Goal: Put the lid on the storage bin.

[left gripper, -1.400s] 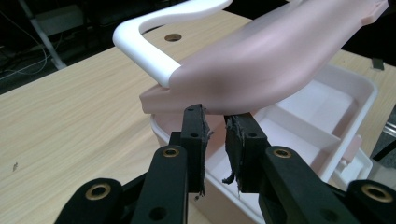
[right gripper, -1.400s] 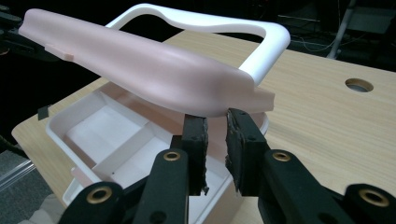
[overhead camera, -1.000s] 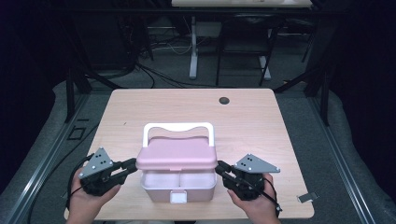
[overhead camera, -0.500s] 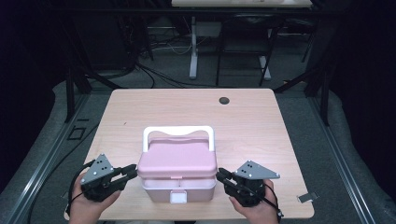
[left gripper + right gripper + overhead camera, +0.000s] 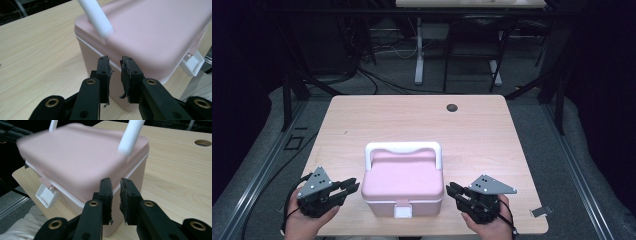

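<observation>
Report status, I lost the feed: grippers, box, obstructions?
Left gripper and right gripper flank the box, jaws nearly together, nothing between them. Pink box lid down, white handle up. Nothing in the way.

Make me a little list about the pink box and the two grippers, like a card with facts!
box: pink box with a white handle, near the table's front edge
lid: down
latch: white latch on the front, sticking outward
left gripper: beside the box's left side, jaws nearly together, nothing between them
right gripper: beside the box's right side, jaws nearly together, nothing between them
table: light wood, with a round hole at the far side
</observation>
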